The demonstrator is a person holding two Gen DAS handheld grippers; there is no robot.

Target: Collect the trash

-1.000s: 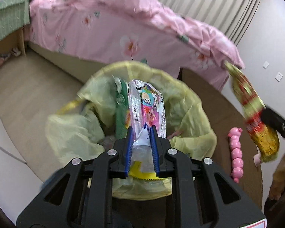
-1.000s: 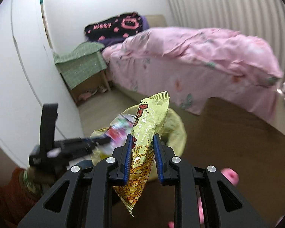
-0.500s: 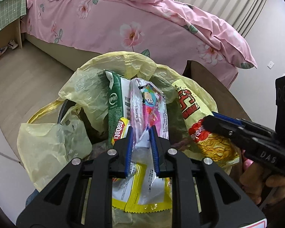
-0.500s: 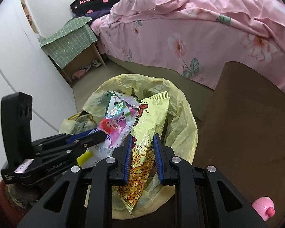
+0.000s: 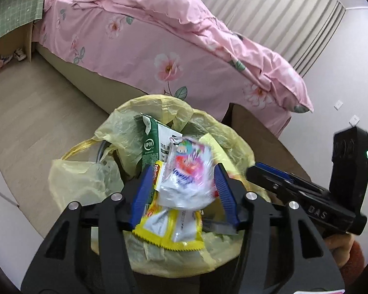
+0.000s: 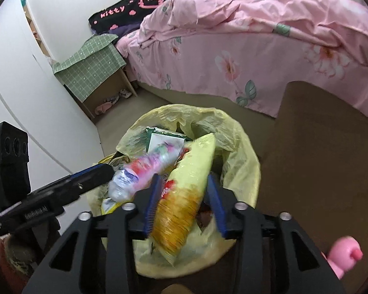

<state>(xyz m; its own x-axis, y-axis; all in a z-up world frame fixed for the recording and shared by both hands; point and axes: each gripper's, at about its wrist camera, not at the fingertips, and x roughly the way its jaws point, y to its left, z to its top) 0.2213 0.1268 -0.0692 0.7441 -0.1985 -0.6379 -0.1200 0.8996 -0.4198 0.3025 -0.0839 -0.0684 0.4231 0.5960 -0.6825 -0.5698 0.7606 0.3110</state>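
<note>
Now both tongs opening, wrappers [image 5: 186, 176] between (over bin bag [image 5: 223, 137])

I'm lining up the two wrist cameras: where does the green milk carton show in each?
Left wrist: green milk carton stands upright in the yellow trash bag, centre-left, above the left gripper.
Right wrist: green milk carton barely peeks out at the bag's far side, upper centre.
Shared landmark: pink floral bedspread.

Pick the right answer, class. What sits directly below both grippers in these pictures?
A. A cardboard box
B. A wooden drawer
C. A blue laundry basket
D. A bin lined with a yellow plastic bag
D: the yellow plastic bag lines the open bin under the left gripper and the right gripper, with a green milk carton inside.
</note>
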